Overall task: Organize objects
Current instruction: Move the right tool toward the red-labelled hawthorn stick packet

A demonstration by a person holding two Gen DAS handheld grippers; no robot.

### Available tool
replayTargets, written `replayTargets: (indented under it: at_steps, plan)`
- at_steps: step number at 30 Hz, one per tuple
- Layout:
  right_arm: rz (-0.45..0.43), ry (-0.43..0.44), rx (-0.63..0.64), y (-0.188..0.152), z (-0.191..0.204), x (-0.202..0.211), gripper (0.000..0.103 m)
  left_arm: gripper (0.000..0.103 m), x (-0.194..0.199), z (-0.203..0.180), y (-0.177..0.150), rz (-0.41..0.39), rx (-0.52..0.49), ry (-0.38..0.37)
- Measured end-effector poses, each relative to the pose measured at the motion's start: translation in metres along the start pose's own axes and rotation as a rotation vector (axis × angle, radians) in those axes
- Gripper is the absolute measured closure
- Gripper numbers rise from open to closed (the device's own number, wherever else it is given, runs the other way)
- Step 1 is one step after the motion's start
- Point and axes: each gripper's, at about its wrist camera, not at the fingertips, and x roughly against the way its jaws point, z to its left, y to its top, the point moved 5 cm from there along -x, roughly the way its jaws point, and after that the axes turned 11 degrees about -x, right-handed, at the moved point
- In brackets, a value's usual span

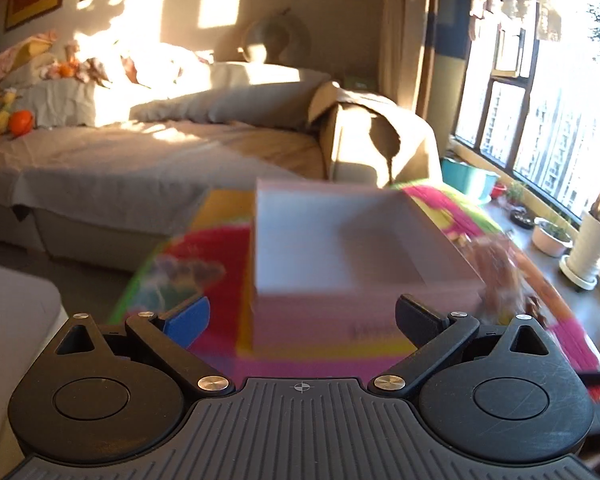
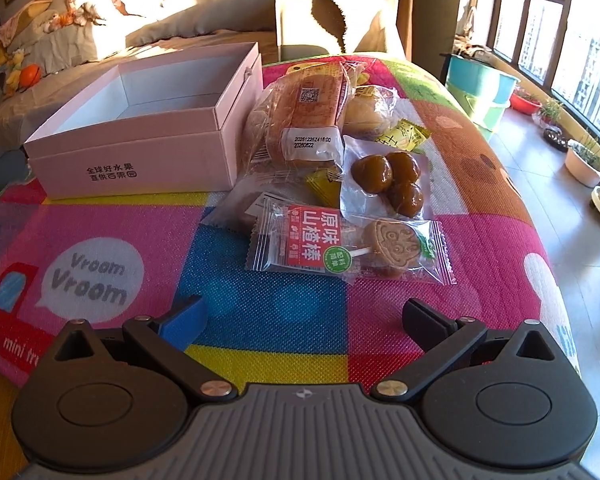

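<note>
An open, empty pink box [image 2: 140, 128] stands on a colourful play mat [image 2: 260, 312]. To its right lies a pile of wrapped snacks: a bread loaf pack [image 2: 304, 120], a bag of brown balls [image 2: 388, 184], a red-labelled hawthorn lollipop pack [image 2: 348, 248], a bun [image 2: 368, 112] and yellow sachets [image 2: 404, 136]. My right gripper [image 2: 304, 320] is open and empty, above the mat in front of the lollipop pack. My left gripper [image 1: 300, 320] is open and empty, close in front of the pink box [image 1: 340, 248], which is blurred.
A sofa bed [image 1: 120, 160] with cushions and toys lies behind the mat. Teal tubs [image 2: 480, 84] and potted plants [image 2: 584, 160] stand along the window at the right. The floor [image 2: 580, 280] shows beyond the mat's right edge.
</note>
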Motion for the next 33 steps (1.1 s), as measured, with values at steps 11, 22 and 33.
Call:
replayTargets:
  at_steps: [11, 22, 33]
  plan:
    - [-0.074, 0.104, 0.038, 0.006, -0.008, 0.042, 0.0, 0.02, -0.092, 0.02, 0.017, 0.158, -0.023, 0.013]
    - [-0.127, 0.033, 0.016, 0.03, -0.03, 0.031, 0.0, 0.092, -0.101, 0.034, -0.001, 0.183, -0.06, 0.01]
    - [-0.078, 0.022, -0.02, 0.049, -0.039, -0.013, 0.0, 0.092, -0.087, 0.043, 0.0, 0.167, -0.064, -0.006]
